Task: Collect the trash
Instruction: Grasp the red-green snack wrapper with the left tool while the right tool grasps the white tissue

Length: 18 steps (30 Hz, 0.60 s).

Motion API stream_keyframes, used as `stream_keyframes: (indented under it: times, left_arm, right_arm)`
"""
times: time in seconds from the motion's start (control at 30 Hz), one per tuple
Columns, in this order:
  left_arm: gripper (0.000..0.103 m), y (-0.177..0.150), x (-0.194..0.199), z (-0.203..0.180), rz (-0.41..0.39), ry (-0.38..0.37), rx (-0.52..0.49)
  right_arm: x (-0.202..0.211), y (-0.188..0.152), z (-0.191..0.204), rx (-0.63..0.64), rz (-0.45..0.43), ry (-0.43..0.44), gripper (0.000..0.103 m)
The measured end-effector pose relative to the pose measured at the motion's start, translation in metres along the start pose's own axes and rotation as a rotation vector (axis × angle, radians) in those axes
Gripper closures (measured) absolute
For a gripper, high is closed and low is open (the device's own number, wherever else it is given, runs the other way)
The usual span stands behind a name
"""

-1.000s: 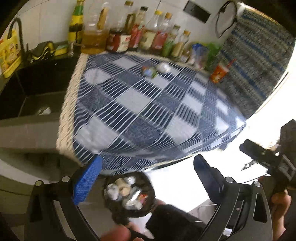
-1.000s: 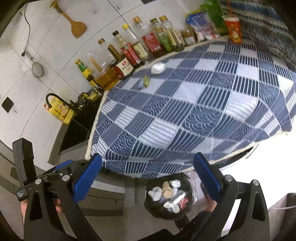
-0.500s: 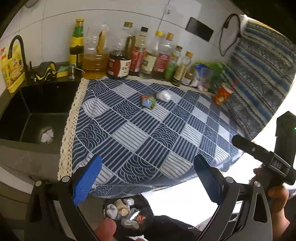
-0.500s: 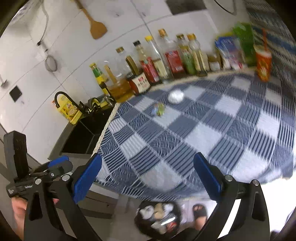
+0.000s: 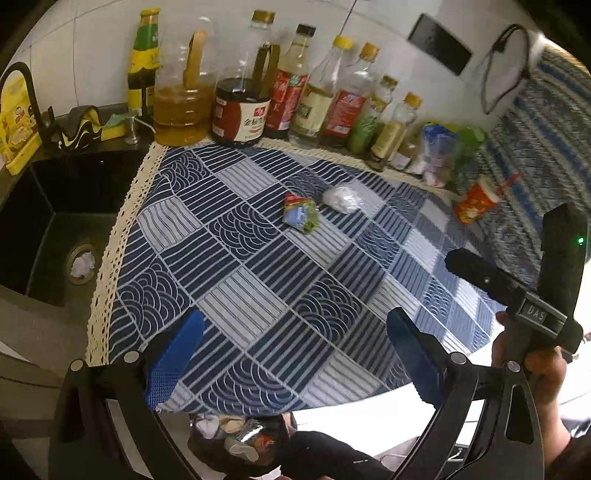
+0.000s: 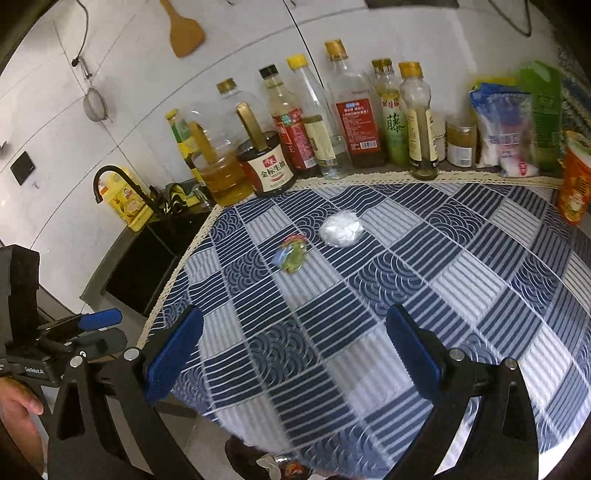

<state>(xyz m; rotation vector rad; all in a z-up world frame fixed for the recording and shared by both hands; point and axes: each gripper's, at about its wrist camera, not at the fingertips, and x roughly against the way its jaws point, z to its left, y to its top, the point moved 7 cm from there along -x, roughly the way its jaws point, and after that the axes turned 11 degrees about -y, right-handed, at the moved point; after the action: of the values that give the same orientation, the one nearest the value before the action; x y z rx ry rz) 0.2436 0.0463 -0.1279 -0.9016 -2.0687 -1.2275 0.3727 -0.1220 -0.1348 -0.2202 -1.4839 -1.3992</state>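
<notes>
Risen since a second ago, now over the blue patterned tablecloth [image 5: 258, 280]; left gripper [image 5: 291, 354] and right gripper [image 6: 293, 349] both spread wide, empty; crumpled colourful wrapper [image 5: 301, 214] at 12 o'clock, white crumpled wad [image 5: 341, 198] at its 2 o'clock; black trash bin [image 5: 236, 439] slipped to 6 o'clock.

White tiled wall [image 6: 122, 85] behind worktop [image 5: 258, 280]. Worktop covered by blue-white patterned cloth [image 6: 424, 266] with cream lace edge. Black sink [image 5: 40, 221] at worktop's left end, black tap [image 6: 110, 177] above it; yellow pack [image 5: 14, 122] at sink's far corner. Row of bottles [image 6: 354, 110] and jars along worktop's back edge against wall. Wooden spatula [image 6: 184, 29] and strainer [image 6: 95, 105] hang on wall. Dark wall socket [image 5: 439, 48]. Striped blue fabric [image 5: 535, 147] at worktop's right end. Bright floor below front edge.
</notes>
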Motion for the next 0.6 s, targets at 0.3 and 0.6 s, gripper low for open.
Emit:
stream_keyframes:
  times: [0.3, 0.6]
  left_arm:
    - [0.007, 0.038, -0.054, 0.019, 0.065, 0.08, 0.081]
    - [0.007, 0.056, -0.096, 0.041, 0.112, 0.119, 0.158]
  right_arm:
    - [-0.074, 0.031, -0.017, 0.193, 0.072, 0.068, 0.005]
    - [-0.126, 0.046, -0.018, 0.325, 0.16, 0.109, 0.005]
